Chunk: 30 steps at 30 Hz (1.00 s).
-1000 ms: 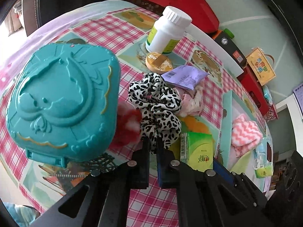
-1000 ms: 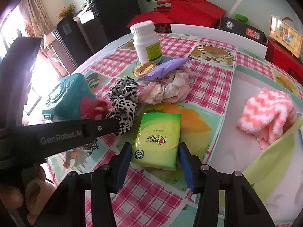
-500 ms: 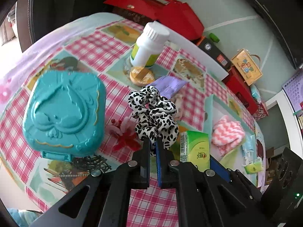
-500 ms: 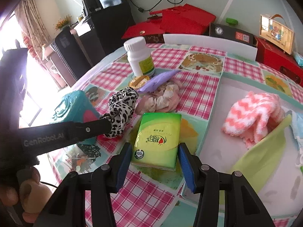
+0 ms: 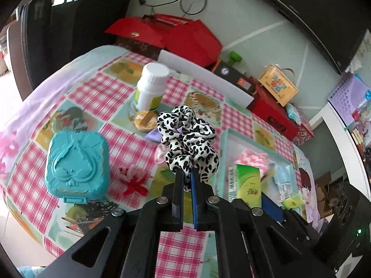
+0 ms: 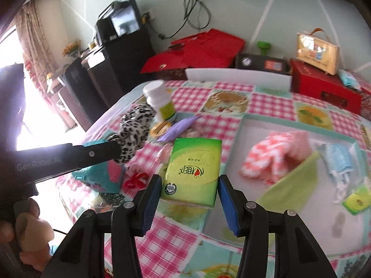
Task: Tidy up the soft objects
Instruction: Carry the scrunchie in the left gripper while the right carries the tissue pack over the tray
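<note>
My left gripper (image 5: 187,178) is shut on a black-and-white leopard-print scrunchie (image 5: 189,142) and holds it well above the table; it also shows in the right wrist view (image 6: 133,131). My right gripper (image 6: 189,185) is shut on a green tissue pack (image 6: 193,166), lifted off the cloth; the pack shows in the left wrist view (image 5: 244,183). A white tray with a teal rim (image 6: 241,125) on the right holds a pink-and-white chevron cloth (image 6: 276,156), a green cloth (image 6: 292,185) and a blue face mask (image 6: 338,159). A pale pink scrunchie is mostly hidden behind the tissue pack.
A teal heart-embossed box (image 5: 77,166) lies at the left. A white pill bottle (image 5: 151,89), an orange lid (image 5: 145,120) and a purple packet (image 6: 178,128) stand mid-table. Red boxes (image 5: 185,37) and a white board (image 6: 238,77) line the far edge.
Both grippers have risen: the left has lifted the leopard scrunchie off the table, the right has lifted the tissue pack. The table now looks farther away in both views.
</note>
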Tool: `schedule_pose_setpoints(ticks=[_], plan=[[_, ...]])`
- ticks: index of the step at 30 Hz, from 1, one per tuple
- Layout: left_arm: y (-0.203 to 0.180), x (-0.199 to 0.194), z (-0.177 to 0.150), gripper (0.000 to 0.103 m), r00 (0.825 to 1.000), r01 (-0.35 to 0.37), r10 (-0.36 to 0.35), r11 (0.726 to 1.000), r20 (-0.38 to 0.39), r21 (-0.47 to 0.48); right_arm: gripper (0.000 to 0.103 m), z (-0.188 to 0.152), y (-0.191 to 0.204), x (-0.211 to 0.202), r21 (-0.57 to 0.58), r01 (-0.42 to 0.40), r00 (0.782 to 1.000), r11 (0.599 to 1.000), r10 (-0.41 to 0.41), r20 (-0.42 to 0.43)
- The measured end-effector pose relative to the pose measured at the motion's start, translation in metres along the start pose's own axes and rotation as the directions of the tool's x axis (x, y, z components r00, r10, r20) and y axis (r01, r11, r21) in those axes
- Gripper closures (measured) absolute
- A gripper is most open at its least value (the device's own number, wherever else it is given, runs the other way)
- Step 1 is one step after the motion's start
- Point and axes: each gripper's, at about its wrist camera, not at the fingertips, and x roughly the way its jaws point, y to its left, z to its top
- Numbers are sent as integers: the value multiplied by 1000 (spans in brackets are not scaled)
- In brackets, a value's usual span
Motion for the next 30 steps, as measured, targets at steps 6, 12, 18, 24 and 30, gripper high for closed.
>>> schedule_pose_setpoints(ticks=[6,12,18,24,30], plan=[[-30,-3,-1,98,1000,27,-26,997,-11,72,50,2,-35,-28,74,85,996,994,-88,34],[-63,5,-12,98,998,53,-47,987,-44,153,50,-2,-83,-59,171,180,981,969,-191,47],[-92,23,-30,98,994,73,-51,972,-101,225,50,-14,-126,-79,256,275,956,927,-291,27],[-114,53,-50,98,983,89,-37,951,-178,297,50,-25,-150,-80,298,327,942,897,-336,-22],[-125,85,-68,98,975,80,1,931,-224,355,50,-40,-163,-61,328,339,941,882,-323,-102]])
